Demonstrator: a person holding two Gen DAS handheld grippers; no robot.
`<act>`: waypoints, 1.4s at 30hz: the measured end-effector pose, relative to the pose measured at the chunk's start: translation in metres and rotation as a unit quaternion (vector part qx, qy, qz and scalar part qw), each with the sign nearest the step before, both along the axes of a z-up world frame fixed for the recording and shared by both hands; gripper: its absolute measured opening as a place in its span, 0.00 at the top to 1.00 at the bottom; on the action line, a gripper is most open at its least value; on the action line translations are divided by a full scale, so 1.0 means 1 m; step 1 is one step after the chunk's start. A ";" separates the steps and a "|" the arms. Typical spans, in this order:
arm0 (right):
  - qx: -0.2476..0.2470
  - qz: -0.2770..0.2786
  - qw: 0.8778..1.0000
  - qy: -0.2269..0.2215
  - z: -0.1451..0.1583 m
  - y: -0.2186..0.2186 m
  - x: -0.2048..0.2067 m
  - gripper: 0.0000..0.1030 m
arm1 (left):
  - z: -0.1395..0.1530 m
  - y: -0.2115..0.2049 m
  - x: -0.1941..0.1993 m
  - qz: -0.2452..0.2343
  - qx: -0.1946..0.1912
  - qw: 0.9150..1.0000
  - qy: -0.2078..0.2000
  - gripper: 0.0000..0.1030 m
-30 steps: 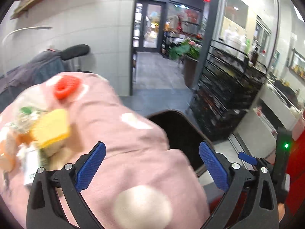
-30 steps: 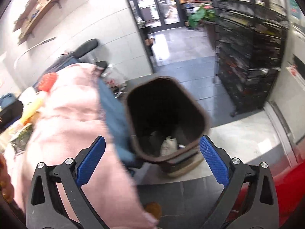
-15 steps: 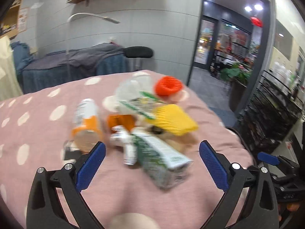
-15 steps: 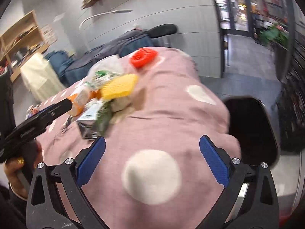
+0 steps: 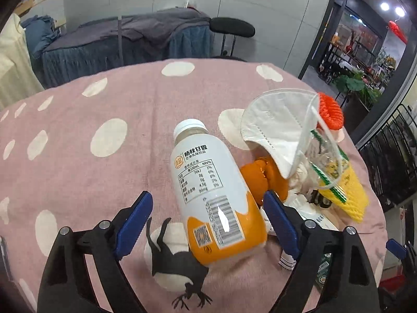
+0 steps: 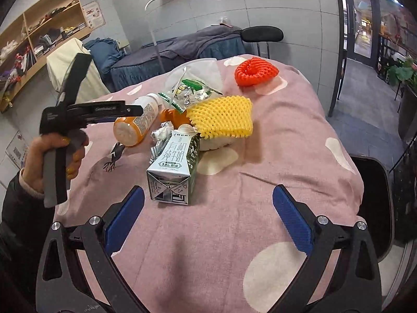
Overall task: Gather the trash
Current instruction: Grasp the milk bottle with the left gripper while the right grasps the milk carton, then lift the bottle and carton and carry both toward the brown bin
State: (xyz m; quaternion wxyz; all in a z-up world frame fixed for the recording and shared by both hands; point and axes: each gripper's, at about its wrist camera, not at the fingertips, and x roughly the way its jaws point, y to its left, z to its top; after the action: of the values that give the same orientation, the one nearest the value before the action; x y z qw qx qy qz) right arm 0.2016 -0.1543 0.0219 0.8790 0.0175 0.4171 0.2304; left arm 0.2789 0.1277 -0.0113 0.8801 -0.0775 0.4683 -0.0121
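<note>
We have a pile of trash on the desk (image 6: 273, 182), which wears a pink cloth with pale dots. Our left tool (image 5: 206, 217) has its two blue pads wide apart, one on each side of the fat orange end of the drink bottle (image 5: 208, 193). The bottle lies on its side with its white cap pointing away from us. We think we came at it from the bottom end because that end is nearest and nothing blocks it. The pads are not touching it yet.

Our right tool (image 6: 206, 217) is spread apart too and holds nothing. It hangs above bare cloth, just in front of the milk carton (image 6: 174, 167), so it looks ready for that one next.

Behind the bottle sit a white face mask (image 5: 276, 127), a yellow foam net (image 6: 224, 116) and a red foam net (image 6: 255, 71). The dark trash bin (image 6: 375, 198) stands just past the right edge of the desk, near enough to drop things in.
</note>
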 end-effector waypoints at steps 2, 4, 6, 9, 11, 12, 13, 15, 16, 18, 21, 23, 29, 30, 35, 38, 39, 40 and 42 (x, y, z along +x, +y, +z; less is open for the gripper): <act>-0.009 0.000 1.000 -0.001 0.000 0.002 -0.003 0.05 | -0.013 0.005 0.016 -0.010 -0.035 0.999 0.040 0.21; -0.018 0.000 1.000 -0.005 0.000 0.003 -0.004 0.05 | -0.025 0.011 0.028 -0.016 -0.065 0.995 0.073 0.26; -0.020 0.000 1.000 -0.003 -0.001 0.005 -0.002 0.05 | -0.033 0.016 0.035 -0.004 -0.075 0.993 0.087 0.30; -0.023 0.002 1.000 -0.001 -0.001 0.009 0.005 0.05 | -0.028 0.018 0.029 0.003 -0.067 0.995 0.073 0.40; -0.026 0.007 1.000 -0.001 -0.002 0.012 0.008 0.05 | -0.026 0.020 0.020 0.003 -0.073 0.995 0.066 0.42; -0.028 0.010 1.000 0.000 -0.003 0.015 0.010 0.05 | -0.026 0.021 0.015 0.003 -0.075 0.995 0.063 0.42; -0.030 0.015 0.999 0.003 -0.005 0.018 0.013 0.05 | -0.025 0.022 0.007 0.003 -0.079 0.995 0.057 0.42; -0.031 0.024 0.999 0.009 -0.008 0.025 0.019 0.06 | -0.023 0.025 -0.008 0.008 -0.083 0.995 0.048 0.42; -0.033 0.029 0.999 0.014 -0.010 0.029 0.022 0.06 | -0.022 0.027 -0.016 0.010 -0.087 0.995 0.042 0.42; -0.033 0.040 0.998 0.025 -0.014 0.037 0.028 0.09 | -0.019 0.033 -0.031 0.016 -0.100 0.994 0.030 0.42; -0.036 0.057 0.997 0.037 -0.017 0.052 0.036 0.11 | -0.007 0.037 -0.054 0.017 -0.094 0.995 0.003 0.42; -0.038 0.061 0.996 0.044 -0.020 0.060 0.041 0.12 | 0.000 0.036 -0.068 0.021 -0.084 0.996 -0.017 0.42; -0.056 0.054 0.994 0.079 -0.038 0.086 0.063 0.28 | 0.012 0.022 -0.103 0.025 -0.068 0.996 -0.058 0.42; -0.061 0.053 0.993 0.083 -0.040 0.089 0.066 0.30 | 0.013 0.019 -0.108 0.025 -0.058 0.996 -0.063 0.42; -0.052 0.052 0.989 0.125 -0.058 0.090 0.076 0.50 | 0.009 0.009 -0.109 0.018 -0.070 0.995 -0.063 0.42; -0.033 0.048 0.990 0.130 -0.057 0.083 0.075 0.51 | 0.005 0.002 -0.105 0.019 -0.068 0.995 -0.064 0.42; -0.029 0.049 0.990 0.129 -0.056 0.080 0.074 0.51 | 0.005 0.001 -0.106 0.017 -0.068 0.995 -0.064 0.42; -0.028 0.050 0.990 0.128 -0.054 0.078 0.071 0.51 | 0.005 0.000 -0.109 0.015 -0.072 0.995 -0.065 0.42; -0.021 0.055 0.991 0.124 -0.050 0.073 0.062 0.51 | 0.006 -0.003 -0.114 0.013 -0.076 0.995 -0.067 0.42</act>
State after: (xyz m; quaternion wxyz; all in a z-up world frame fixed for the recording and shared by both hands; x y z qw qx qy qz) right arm 0.2634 -0.0811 -0.0286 0.8068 0.0043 0.5280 0.2652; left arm 0.1647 0.1250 -0.0053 0.9009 -0.1493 0.4053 -0.0419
